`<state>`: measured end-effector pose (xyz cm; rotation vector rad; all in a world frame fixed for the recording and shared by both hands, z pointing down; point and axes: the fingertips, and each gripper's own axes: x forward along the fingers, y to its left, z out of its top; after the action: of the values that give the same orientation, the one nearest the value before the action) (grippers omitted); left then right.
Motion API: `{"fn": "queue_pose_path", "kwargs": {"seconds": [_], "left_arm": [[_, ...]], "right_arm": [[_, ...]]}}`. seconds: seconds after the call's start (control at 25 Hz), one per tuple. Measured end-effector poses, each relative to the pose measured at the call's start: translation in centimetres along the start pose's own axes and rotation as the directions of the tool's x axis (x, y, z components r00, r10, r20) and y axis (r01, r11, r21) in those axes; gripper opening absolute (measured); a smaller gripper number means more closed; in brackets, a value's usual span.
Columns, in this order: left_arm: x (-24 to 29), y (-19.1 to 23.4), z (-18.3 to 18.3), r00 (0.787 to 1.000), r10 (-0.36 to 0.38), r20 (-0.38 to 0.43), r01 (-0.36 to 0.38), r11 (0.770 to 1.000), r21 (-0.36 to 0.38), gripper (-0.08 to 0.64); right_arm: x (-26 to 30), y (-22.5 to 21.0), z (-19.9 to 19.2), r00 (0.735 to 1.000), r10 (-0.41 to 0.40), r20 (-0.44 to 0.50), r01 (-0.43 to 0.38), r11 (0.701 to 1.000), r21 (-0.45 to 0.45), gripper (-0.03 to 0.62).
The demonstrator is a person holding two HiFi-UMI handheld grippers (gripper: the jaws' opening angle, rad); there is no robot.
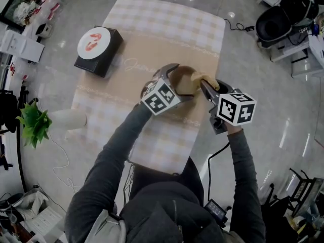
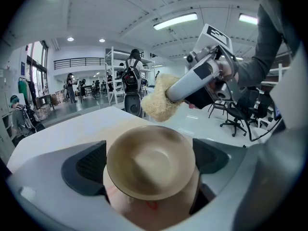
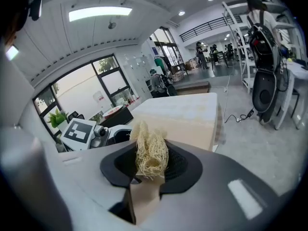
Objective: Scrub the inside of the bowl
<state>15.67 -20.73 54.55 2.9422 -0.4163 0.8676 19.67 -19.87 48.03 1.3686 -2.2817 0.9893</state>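
1. Now the left hand-held gripper (image 2: pixel 149 165) is clamping the bowl (image 1: pixel 183 80) between its jaws, tipping it so the tan inside is facing that gripper's own camera.
2. Meanwhile the right hand-held gripper (image 3: pixel 150 166) is pinching the straw-coloured scrubber (image 2: pixel 161 104), and that tuft is hovering right at the bowl's rim; whether they are touching is too close to call.
3. Cursive script (image 1: pixel 132 63) is running across the checked cloth, too small to read.
4. Both tools are working over the bench (image 1: pixel 157 22) near its right edge. Open cloth is stretching away left, with the black box (image 1: pixel 104 59) and its plate (image 1: pixel 94 42) sitting well apart at the far left corner.
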Motion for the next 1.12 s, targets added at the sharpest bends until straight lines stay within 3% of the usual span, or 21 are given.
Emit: {"fn": "queue_pose_path", "kwargs": {"seconds": [0.24, 0.36, 0.52, 0.72, 0.96, 1.12], "left_arm": [[0.0, 0.0, -0.1, 1.000, 0.001, -0.001, -0.001, 1.000, 0.000, 0.563], [0.0, -0.1, 0.0, 1.000, 0.002, 0.008, -0.002, 1.000, -0.001, 0.563], [0.0, -0.1, 0.1, 1.000, 0.006, 0.016, -0.006, 1.000, -0.002, 0.563], [0.0, -0.1, 0.1, 1.000, 0.006, 0.023, -0.006, 1.000, -0.003, 0.563], [0.0, 0.0, 0.1, 0.999, 0.011, 0.036, -0.011, 1.000, -0.006, 0.565], [0.0, 0.0, 0.2, 0.999, 0.013, 0.044, -0.013, 1.000, -0.004, 0.564]], "right_arm": [[1.7, 0.3, 0.6, 0.994, 0.004, -0.107, -0.022, 0.986, -0.166, 0.103], [2.4, 1.0, 0.1, 0.982, 0.013, -0.189, -0.066, 0.958, -0.280, 0.103], [3.3, 1.5, -0.3, 0.957, -0.024, -0.290, -0.109, 0.894, -0.435, 0.101], [4.5, 1.8, -1.0, 0.919, -0.078, -0.387, -0.181, 0.788, -0.588, 0.101], [5.7, 3.4, -2.3, 0.853, -0.074, -0.517, -0.326, 0.698, -0.638, 0.101], [6.4, 3.5, -3.3, 0.806, -0.097, -0.584, -0.385, 0.664, -0.641, 0.101]]}}
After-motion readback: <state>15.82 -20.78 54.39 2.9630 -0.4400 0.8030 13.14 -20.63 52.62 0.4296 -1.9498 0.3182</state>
